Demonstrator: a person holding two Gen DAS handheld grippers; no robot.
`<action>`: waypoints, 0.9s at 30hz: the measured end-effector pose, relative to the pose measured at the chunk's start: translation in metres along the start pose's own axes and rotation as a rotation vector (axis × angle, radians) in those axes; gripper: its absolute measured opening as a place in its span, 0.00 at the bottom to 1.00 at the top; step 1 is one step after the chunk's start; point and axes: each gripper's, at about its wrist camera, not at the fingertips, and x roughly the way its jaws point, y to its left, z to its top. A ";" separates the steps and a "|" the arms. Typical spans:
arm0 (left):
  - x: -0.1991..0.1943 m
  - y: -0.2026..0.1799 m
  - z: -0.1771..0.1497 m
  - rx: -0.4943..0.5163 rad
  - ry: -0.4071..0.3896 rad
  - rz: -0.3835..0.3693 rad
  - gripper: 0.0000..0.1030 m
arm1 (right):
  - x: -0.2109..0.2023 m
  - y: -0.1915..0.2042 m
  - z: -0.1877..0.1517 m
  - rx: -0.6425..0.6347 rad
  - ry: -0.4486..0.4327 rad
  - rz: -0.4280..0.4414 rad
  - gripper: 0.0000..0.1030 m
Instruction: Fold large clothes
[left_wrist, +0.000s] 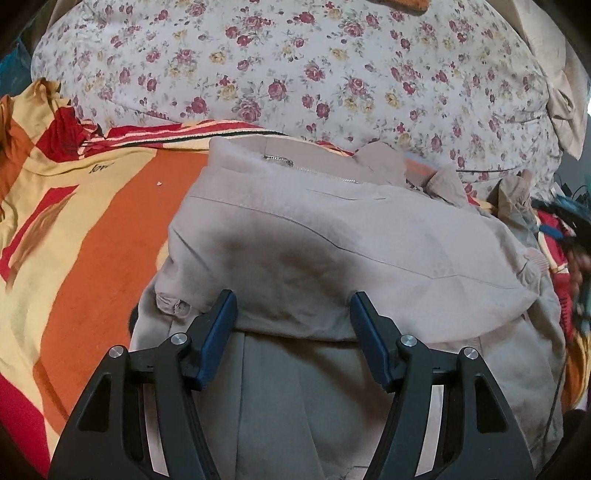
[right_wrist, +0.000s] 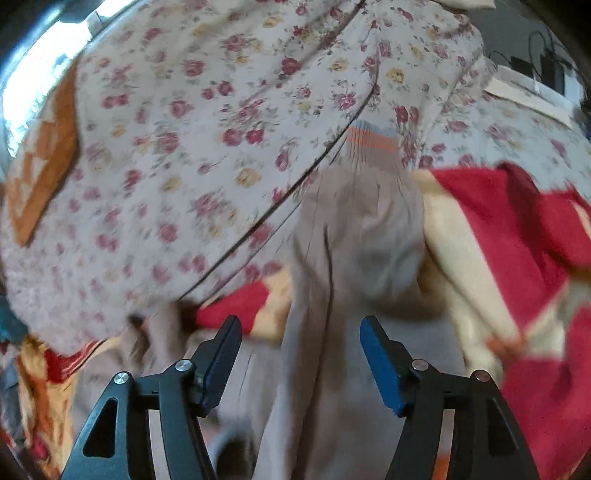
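A beige zip-up jacket (left_wrist: 332, 251) lies partly folded on a bed, its silver zipper (left_wrist: 280, 160) near the far edge. My left gripper (left_wrist: 293, 306) is open, its blue pads either side of the jacket's folded near edge, holding nothing. In the right wrist view a beige sleeve (right_wrist: 354, 229) with a grey and orange striped cuff (right_wrist: 373, 138) stretches away from me. My right gripper (right_wrist: 301, 332) is open just above the sleeve, holding nothing. This view is blurred.
An orange, yellow and red blanket (left_wrist: 92, 236) covers the bed under the jacket. A floral quilt (left_wrist: 295, 66) is heaped behind it and also fills the right wrist view (right_wrist: 166, 147). Red and cream blanket folds (right_wrist: 517, 258) lie to the right. Cables and a dark device (right_wrist: 546, 70) sit at far right.
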 end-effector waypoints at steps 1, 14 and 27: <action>0.000 0.000 0.000 0.004 -0.001 0.002 0.63 | 0.010 0.003 0.008 -0.019 -0.003 -0.028 0.62; 0.008 -0.005 0.003 0.031 -0.004 0.014 0.66 | 0.093 -0.006 0.058 -0.040 0.020 -0.221 0.62; 0.010 -0.005 0.004 0.036 -0.007 0.022 0.66 | 0.054 -0.045 0.079 0.079 -0.006 0.073 0.04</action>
